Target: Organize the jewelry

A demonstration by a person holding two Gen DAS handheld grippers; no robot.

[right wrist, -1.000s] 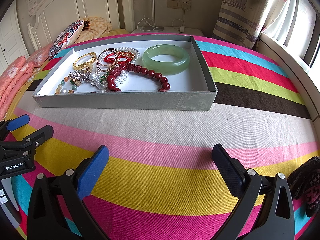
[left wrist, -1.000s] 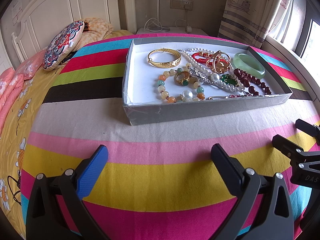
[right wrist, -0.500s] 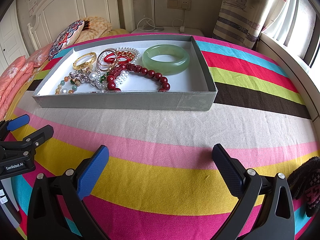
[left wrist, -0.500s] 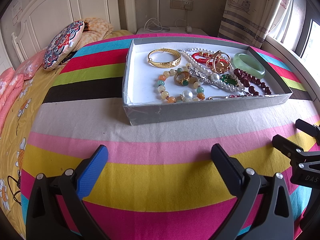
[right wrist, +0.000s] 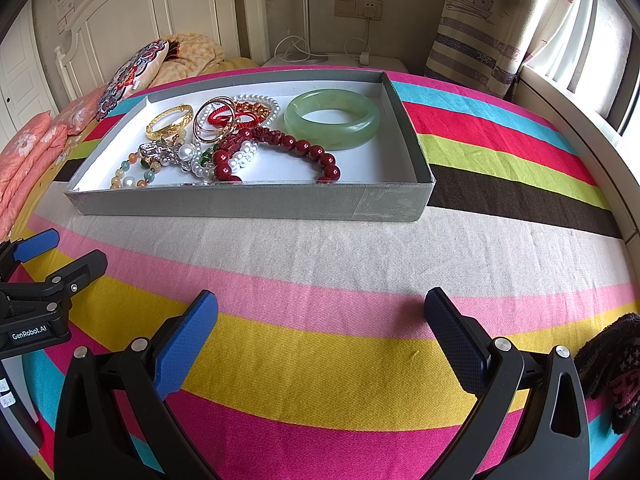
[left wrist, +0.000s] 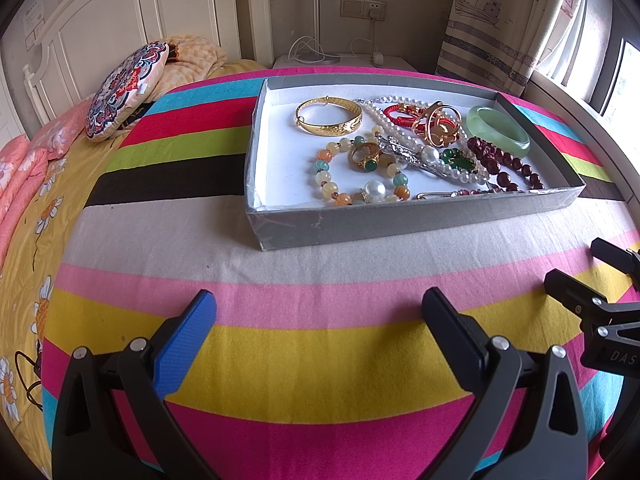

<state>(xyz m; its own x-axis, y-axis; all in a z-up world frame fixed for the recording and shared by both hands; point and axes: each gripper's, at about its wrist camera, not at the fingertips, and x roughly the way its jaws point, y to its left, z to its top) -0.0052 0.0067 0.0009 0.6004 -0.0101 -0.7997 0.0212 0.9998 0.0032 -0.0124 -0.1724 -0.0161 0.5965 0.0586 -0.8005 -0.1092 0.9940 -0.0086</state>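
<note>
A shallow grey box (left wrist: 400, 222) (right wrist: 248, 202) with a white floor lies on the striped cloth. In it are a gold bangle (left wrist: 328, 121) (right wrist: 170, 120), a green jade bangle (left wrist: 498, 131) (right wrist: 332, 118), a dark red bead bracelet (left wrist: 504, 168) (right wrist: 296, 146), pearl strands (left wrist: 394, 126), a pastel bead bracelet (left wrist: 340, 176) and a gold ring with a green stone (left wrist: 365, 158). My left gripper (left wrist: 320, 320) stands open over the pink and yellow stripes, well short of the box. Beside it, my right gripper (right wrist: 320, 320) is open too and holds nothing.
A patterned cushion (left wrist: 126, 88) and an orange blanket (left wrist: 192, 60) lie at the bed's head. A curtain (left wrist: 500, 20) and window sill are to the right. A dark knitted glove (right wrist: 612, 368) sits at the right edge. Striped cloth (right wrist: 360, 256) lies between the grippers and box.
</note>
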